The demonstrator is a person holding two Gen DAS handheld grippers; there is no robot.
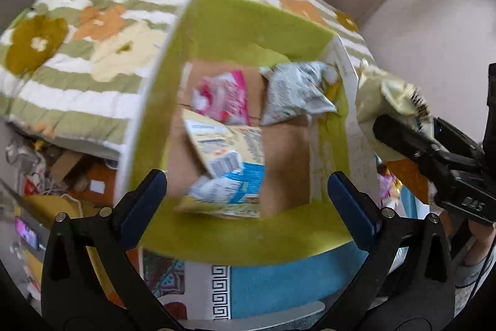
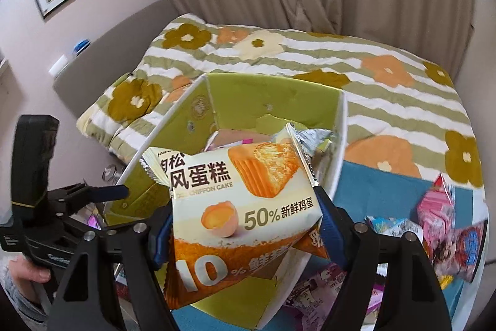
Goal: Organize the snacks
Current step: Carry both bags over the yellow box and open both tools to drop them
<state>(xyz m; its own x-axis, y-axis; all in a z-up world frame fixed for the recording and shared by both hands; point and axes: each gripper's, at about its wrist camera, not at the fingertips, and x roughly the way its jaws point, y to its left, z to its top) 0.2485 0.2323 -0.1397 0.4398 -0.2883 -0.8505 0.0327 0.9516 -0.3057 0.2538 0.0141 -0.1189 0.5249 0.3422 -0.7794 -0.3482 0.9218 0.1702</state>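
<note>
Left tongs point(image 1: 246, 197) hang spread wide above the green-lined box point(image 1: 235, 20), nothing between the blue pads. Down on the cardboard floor of that box lie a pink packet point(image 1: 221, 96), a silver packet point(image 1: 294, 92) and a yellow-and-blue packet point(image 1: 226, 163), overlapping a little. Over on the other side, the right tongs point(image 2: 245, 225) are pinching a chiffon cake packet point(image 2: 241, 207), pads pressing on both of its sides, held just over the box's near rim. More snack packets point(image 2: 446, 225) sit loose on the blue cloth point(image 2: 387, 185) to the right. The box itself rests against a flowered striped quilt point(image 2: 387, 101) on the bed.
</note>
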